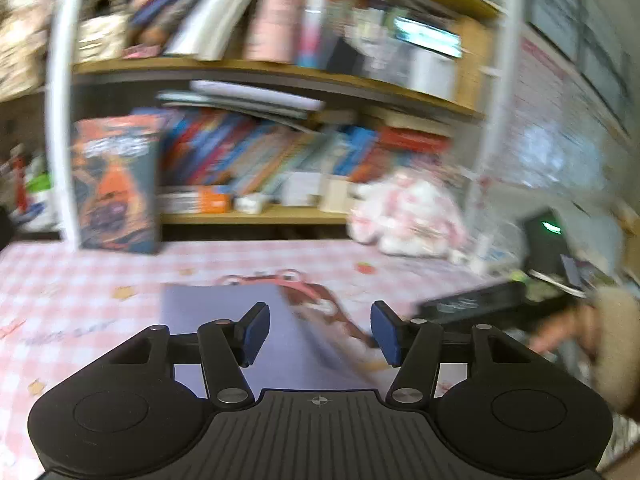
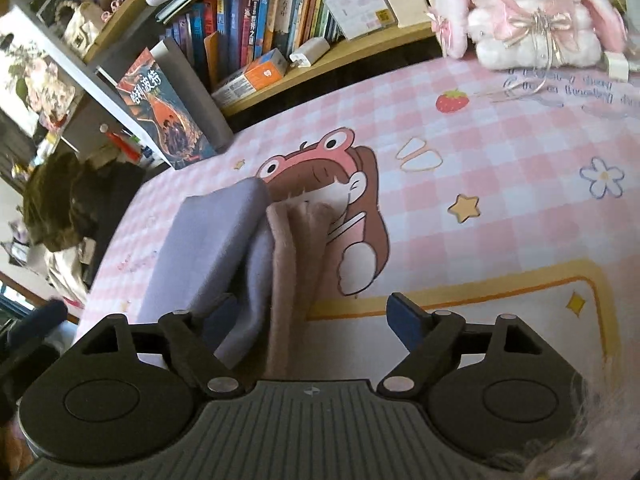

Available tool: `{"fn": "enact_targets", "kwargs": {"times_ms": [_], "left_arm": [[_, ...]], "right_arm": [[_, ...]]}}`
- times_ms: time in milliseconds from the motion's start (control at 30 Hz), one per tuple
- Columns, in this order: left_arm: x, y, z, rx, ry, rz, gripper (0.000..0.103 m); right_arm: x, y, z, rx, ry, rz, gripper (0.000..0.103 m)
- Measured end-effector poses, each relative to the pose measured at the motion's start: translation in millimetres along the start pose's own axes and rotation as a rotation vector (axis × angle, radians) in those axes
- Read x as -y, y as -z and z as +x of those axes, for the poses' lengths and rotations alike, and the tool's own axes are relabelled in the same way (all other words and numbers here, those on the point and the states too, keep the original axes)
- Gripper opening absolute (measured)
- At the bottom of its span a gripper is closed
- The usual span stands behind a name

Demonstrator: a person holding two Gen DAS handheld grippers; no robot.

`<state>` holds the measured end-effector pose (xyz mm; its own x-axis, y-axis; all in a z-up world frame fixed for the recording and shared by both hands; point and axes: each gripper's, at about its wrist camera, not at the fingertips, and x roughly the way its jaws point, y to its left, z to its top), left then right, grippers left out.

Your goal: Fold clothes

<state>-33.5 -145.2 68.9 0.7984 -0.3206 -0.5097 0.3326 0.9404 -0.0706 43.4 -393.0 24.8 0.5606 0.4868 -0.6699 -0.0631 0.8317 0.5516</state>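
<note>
Your left gripper (image 1: pixel 320 332) hovers level above the pink checked tablecloth (image 1: pixel 80 292), pointing at the bookshelf (image 1: pixel 256 216), its blue-padded fingers (image 1: pixel 256 332) spread wide with nothing between them. Below and ahead of it lies the lavender cloth (image 1: pixel 224 320), folded flat on the table, with a cartoon frog-hat print (image 1: pixel 280 278) on the tablecloth showing just past its far edge. The whole left view is smeared by motion blur, so book titles and the cloth's right edge are hard to make out. At the right edge a hand in a fuzzy cuff (image 1: pixel 576 328) is visible but too blurred to read.

Your right gripper (image 2: pixel 316 320) points down and forward over the table, tilted so the shelf runs diagonally. Its fingers stand well apart. The lavender cloth (image 2: pixel 208 244) and a beige-pink cloth (image 2: pixel 292 248) beside it rise in a loose bunch between them, draping over the left finger (image 2: pixel 218 318) and hiding most of it, while the right finger (image 2: pixel 404 316) is clear of the fabric. The lower ends of both cloths disappear behind the gripper body. A plush rabbit (image 2: pixel 528 12) sits at the table's far side, its top cut off by the frame. A book with an orange cover (image 2: pixel 160 112) stands on the table against the shelf.
</note>
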Motion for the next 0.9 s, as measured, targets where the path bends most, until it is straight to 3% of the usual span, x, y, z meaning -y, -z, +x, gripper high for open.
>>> {"fn": "enact_targets", "kwargs": {"times_ms": [167,300,467,667,700,767,800,900], "left_arm": [[-33,8,17,-0.051,-0.100,-0.067,0.045],[-36,27,34,-0.132,-0.074,-0.059,0.041],[-32,46,46,-0.216,-0.030,-0.007,0.041],[-28,53,43,-0.222,-0.012,0.017,0.041],[-28,53,43,-0.222,-0.011,0.021,0.041],[-27,53,43,-0.223,-0.010,0.027,0.042],[-27,52,42,-0.222,-0.010,0.027,0.042],[-29,49,38,-0.206,-0.012,0.013,0.043]], "right_arm": [[-12,-1,-1,-0.025,-0.075,0.054,0.082],[-26,-2,6,-0.061,-0.159,0.079,0.082],[-43,4,23,-0.109,-0.143,0.066,0.082],[-61,5,49,-0.110,-0.071,0.016,0.081],[-65,5,52,-0.100,-0.049,-0.011,0.078],[-78,5,57,-0.072,0.015,-0.105,0.046],[-85,5,58,-0.061,0.027,-0.166,0.018],[-86,9,54,-0.047,0.005,-0.212,0.015]]}}
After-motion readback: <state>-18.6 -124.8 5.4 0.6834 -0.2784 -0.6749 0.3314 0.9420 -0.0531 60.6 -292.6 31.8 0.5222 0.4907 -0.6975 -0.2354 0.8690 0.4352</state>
